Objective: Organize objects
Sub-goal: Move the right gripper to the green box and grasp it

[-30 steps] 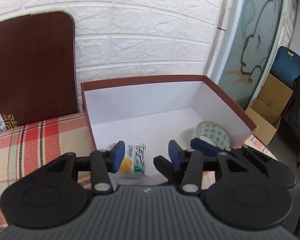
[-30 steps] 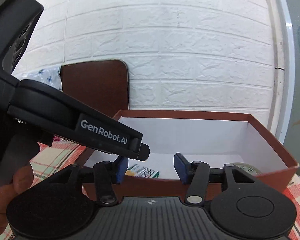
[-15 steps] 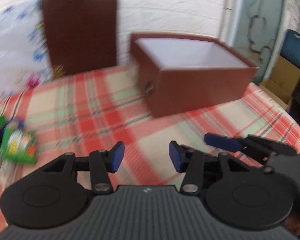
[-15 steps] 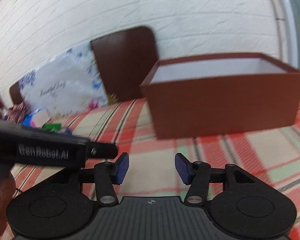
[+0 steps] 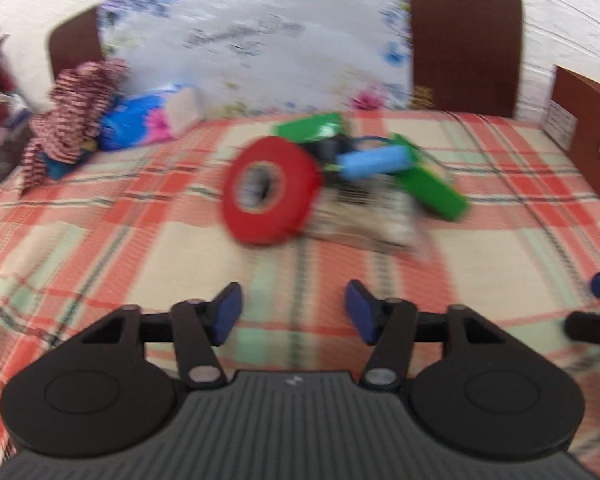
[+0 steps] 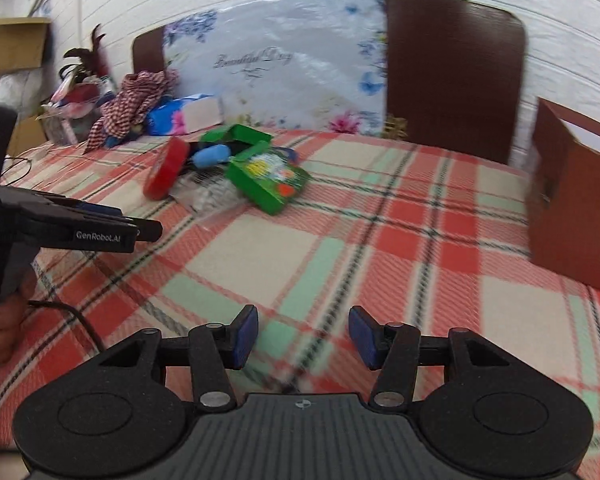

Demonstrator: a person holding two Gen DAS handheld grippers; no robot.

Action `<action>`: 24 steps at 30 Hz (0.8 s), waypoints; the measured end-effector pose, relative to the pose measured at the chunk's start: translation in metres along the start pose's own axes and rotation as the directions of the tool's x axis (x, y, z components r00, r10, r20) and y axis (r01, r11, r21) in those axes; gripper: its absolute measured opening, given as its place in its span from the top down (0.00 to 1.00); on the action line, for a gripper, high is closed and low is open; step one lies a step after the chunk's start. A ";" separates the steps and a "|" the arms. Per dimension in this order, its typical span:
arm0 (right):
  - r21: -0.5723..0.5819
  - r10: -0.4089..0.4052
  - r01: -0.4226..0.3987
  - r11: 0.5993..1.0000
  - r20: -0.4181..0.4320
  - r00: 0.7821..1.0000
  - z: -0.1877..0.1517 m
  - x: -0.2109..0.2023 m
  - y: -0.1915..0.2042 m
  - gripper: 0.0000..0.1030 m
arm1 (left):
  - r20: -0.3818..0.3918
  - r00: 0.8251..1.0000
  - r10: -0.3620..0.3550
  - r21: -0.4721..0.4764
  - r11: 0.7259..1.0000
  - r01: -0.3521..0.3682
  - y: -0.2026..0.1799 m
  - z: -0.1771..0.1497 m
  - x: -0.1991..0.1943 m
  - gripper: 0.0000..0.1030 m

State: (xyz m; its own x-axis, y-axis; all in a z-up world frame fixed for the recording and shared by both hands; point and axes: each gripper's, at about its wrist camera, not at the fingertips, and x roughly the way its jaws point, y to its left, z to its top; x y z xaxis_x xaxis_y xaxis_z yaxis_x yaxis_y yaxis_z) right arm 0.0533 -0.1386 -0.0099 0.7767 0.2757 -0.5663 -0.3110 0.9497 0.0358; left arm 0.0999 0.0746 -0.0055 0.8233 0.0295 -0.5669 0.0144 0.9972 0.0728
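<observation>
Left hand-held gripper (image 5: 292,312): jaws spread wide, nothing between them, hovering above the plaid-covered surface (image 5: 100,248) and facing the pile.
Right hand-held gripper (image 6: 302,336): jaws also apart and empty, over the surface (image 6: 380,240), well back from the pile.
Red tape roll (image 5: 270,190): standing on edge at the near left of the pile, its hole facing the left camera; seen edge-on in the right view (image 6: 166,168).
Blue cylinder (image 5: 374,162): lying just behind the roll, blurred.
Green packet (image 6: 266,178): at the pile's right side, tilted, printed face up.
Clear plastic wrapper (image 6: 214,196): under the pile's near edge.
Brown box (image 6: 576,208): at the right edge of the surface, well apart from the pile.
Checked cloth (image 6: 134,102): bunched at the back left.
</observation>
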 end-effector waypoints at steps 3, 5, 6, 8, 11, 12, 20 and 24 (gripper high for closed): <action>0.086 0.068 -0.072 0.994 0.049 0.996 0.018 0.013 -0.001 0.45 | 0.023 0.998 -0.058 -0.142 0.988 0.061 0.025 0.001 0.002 0.34; 0.183 0.084 -0.098 0.978 0.086 0.993 0.033 0.020 -0.008 0.38 | 0.031 0.998 -0.047 -0.112 0.992 0.050 0.018 -0.001 0.002 0.33; 0.223 0.089 -0.109 0.969 0.097 0.991 0.041 0.024 -0.012 0.38 | 0.034 0.998 -0.048 -0.093 0.994 0.051 0.015 -0.001 0.002 0.33; 0.291 0.101 -0.128 0.948 0.106 0.989 0.058 0.038 -0.018 0.38 | 0.039 0.998 -0.057 -0.075 0.995 0.059 0.014 -0.003 0.001 0.33; 0.339 0.067 -0.095 0.936 0.094 0.993 0.079 0.060 -0.023 0.38 | 0.045 0.997 -0.070 -0.089 0.993 0.074 0.018 -0.005 0.002 0.33; 0.361 0.069 -0.096 0.928 0.087 0.994 0.085 0.068 -0.024 0.38 | 0.048 0.996 -0.075 -0.094 0.992 0.079 0.020 -0.007 0.001 0.33; 0.440 0.070 -0.042 0.897 -0.047 0.996 0.095 0.116 -0.017 0.40 | 0.057 0.994 -0.097 -0.116 0.988 0.103 0.024 -0.007 0.002 0.33; 0.408 0.079 -0.051 0.912 -0.052 0.996 0.079 0.099 -0.020 0.42 | 0.057 0.993 -0.099 -0.118 0.987 0.105 0.024 -0.007 0.002 0.33</action>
State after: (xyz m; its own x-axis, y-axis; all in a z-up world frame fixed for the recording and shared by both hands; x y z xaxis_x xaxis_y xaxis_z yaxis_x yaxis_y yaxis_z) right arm 0.1802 -0.1180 -0.0014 0.7200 0.3416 -0.6041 -0.0994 0.9123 0.3973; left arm 0.0975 0.0994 -0.0105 0.8487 -0.0734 -0.5237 0.0339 0.9958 -0.0847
